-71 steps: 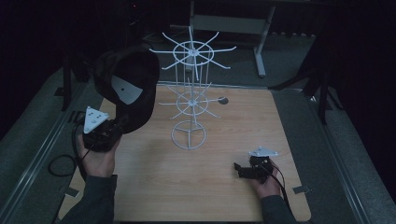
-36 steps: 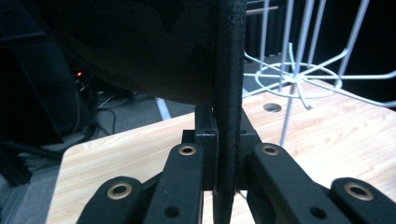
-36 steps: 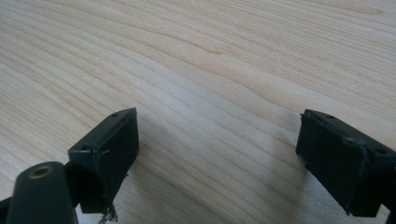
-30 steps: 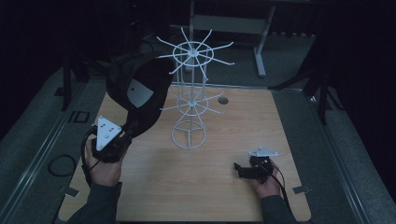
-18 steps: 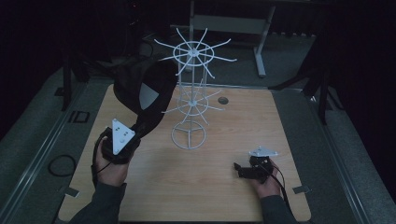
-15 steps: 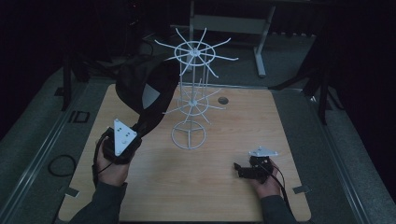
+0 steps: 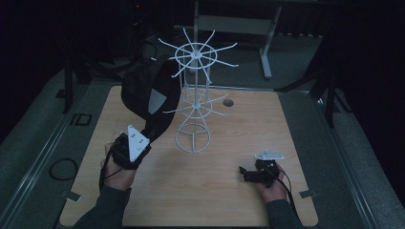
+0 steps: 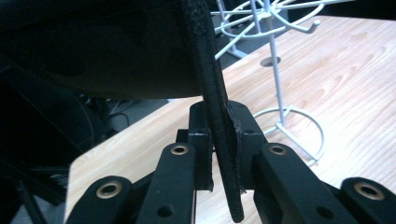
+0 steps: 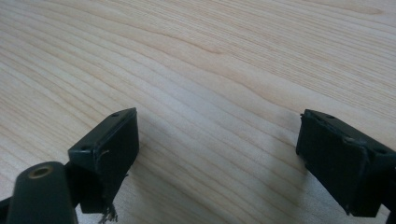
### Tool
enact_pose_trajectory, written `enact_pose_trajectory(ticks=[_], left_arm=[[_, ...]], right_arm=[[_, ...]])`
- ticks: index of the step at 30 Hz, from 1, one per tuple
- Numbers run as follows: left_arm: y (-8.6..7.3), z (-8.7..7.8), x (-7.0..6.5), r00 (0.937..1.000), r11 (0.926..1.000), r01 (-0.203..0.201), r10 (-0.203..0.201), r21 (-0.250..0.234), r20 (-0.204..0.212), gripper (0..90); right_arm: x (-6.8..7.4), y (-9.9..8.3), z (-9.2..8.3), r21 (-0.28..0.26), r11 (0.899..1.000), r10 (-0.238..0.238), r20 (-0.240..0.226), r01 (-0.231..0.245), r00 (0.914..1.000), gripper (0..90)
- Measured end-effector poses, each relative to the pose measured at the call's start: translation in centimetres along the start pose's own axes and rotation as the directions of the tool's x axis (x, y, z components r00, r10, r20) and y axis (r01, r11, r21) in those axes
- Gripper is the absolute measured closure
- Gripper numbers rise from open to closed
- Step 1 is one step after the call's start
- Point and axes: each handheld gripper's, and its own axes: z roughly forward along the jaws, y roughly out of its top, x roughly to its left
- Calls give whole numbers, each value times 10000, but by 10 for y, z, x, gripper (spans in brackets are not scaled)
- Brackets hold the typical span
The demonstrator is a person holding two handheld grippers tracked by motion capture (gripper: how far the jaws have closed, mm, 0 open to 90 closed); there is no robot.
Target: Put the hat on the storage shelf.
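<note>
A black cap (image 7: 143,90) hangs up against the left arms of the white wire rack (image 7: 193,95), which stands mid-table. Below it, my left gripper (image 7: 147,134) points up at the cap's brim. In the left gripper view the brim (image 8: 219,116) stands edge-on between the jaws of the left gripper (image 8: 224,135). Those jaws have just been opening: a thin gap shows at the left pad, while the right pad still lies against the brim. My right gripper (image 7: 244,173) rests low on the wooden table (image 7: 215,200) at the front right, wide open (image 9: 219,154) over bare wood.
The rack's ring base (image 8: 292,128) sits just right of the left gripper. A round hole (image 7: 228,102) lies in the tabletop behind the rack. A cable loop (image 7: 62,169) lies on the grey floor to the left, and a desk frame (image 7: 267,52) stands beyond the table.
My left hand has carried the cap rightward and slightly down, bringing it against the rack's arms. The right hand has not moved.
</note>
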Motion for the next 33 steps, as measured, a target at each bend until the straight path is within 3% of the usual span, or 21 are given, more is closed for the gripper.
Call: enact_pose_trajectory(ticks=[1,2,6,12,16,20,24,33], left_arm=[[-1,0,4,9979,9990,441,-439,-37,477,793],[-1,1,5,9965,9982,594,-589,-65,596,691],[-4,1,8,9907,9945,1044,-1030,-112,892,574],[-4,-2,11,9865,9908,1341,-1318,-173,974,473],[-5,-2,14,9777,9861,1651,-1612,-186,1346,426],[-8,-2,16,9648,9796,2001,-1936,-193,1778,373],[-11,-3,20,9538,9691,2446,-2345,-318,1878,310],[-13,-9,27,9218,9470,3184,-2985,-438,2474,284]], right_arm=[[0,0,0,0,10000,-2,1,2,10000,130],[0,0,0,3,10000,9,-4,-9,10000,130],[0,0,0,0,10000,4,-1,-4,10000,130],[0,0,0,-3,10000,0,3,0,10000,130],[0,0,0,2,10000,9,4,-9,10000,130],[0,0,0,0,10000,-1,1,1,10000,129],[0,0,0,3,10000,1,2,-1,10000,130],[0,0,0,2,10000,-3,0,3,10000,130]])
